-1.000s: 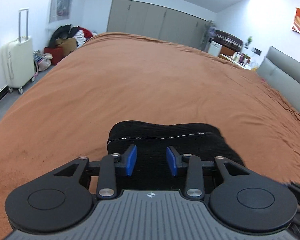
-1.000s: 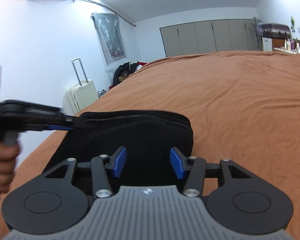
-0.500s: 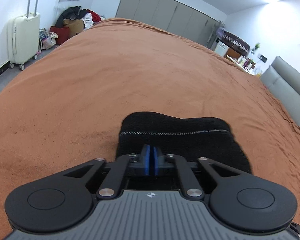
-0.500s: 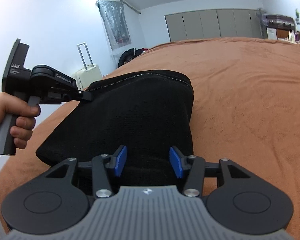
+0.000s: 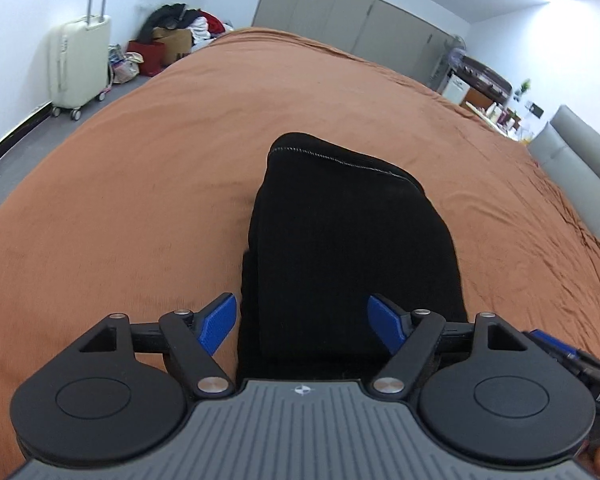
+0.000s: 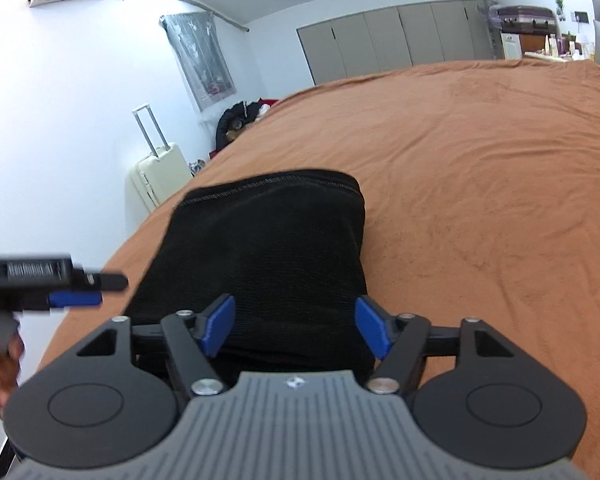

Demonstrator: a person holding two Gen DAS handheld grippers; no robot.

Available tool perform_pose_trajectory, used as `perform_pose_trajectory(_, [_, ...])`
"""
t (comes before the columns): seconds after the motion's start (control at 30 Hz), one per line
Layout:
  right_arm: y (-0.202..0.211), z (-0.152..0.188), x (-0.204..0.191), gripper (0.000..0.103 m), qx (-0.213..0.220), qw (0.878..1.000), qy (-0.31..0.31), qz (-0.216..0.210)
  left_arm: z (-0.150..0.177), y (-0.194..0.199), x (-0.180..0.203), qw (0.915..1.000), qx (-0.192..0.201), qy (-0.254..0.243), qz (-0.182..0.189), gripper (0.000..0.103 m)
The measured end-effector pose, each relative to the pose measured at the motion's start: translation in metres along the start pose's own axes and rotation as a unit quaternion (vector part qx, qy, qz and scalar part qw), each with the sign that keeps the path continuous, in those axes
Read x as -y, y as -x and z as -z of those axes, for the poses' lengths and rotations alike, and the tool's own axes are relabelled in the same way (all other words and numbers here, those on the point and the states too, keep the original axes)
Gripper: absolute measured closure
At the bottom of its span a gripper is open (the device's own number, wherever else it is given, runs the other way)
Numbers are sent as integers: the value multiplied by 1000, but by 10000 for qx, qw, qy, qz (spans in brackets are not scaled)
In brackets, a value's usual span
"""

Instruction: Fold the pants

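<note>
The black pants [image 5: 352, 248] lie folded into a compact stack on the brown bedspread [image 5: 160, 184]; they also show in the right wrist view [image 6: 268, 248]. My left gripper [image 5: 302, 326] is open, its blue pads either side of the near end of the stack, holding nothing. My right gripper [image 6: 296, 326] is open over the near edge of the pants, empty. The left gripper also shows at the left of the right wrist view [image 6: 76, 294], blurred, beside the pants.
A cream suitcase [image 5: 78, 64] stands on the floor at the left, with a pile of clothes and bags [image 5: 172, 40] behind it. Grey wardrobe doors [image 5: 352, 24] line the far wall. A grey headboard [image 5: 580, 164] is at the right.
My left gripper was shut on the pants' far edge half a second ago; it has opened and drawn back to the near end. The pants have dropped flat. My right gripper stayed open.
</note>
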State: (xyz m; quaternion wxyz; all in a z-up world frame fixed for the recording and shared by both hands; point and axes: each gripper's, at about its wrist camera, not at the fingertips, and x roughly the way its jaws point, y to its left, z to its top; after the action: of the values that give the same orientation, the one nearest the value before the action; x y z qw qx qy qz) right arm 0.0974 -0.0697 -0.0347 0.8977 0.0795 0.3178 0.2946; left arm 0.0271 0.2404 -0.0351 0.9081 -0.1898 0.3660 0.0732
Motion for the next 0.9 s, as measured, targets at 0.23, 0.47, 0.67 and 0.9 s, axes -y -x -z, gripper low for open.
perform_pose_trajectory(0.23, [43, 8, -16, 29, 233, 9996, 140, -84, 8, 23, 12, 9999, 140, -57, -5, 14])
perform_pose_trajectory(0.47, [60, 10, -23, 27, 278, 9994, 208, -90, 6, 21, 25, 9990, 215, -364, -161, 13])
perform_pose_trajectory(0.67, [36, -3, -13, 25, 84, 9997, 199, -85, -9, -12, 10, 9985, -47, -393, -383, 12])
perform_pose_trajectory(0.9, [-2, -27, 21, 20, -239, 9996, 149, -68, -22, -41, -16, 9993, -371, 50, -3, 7])
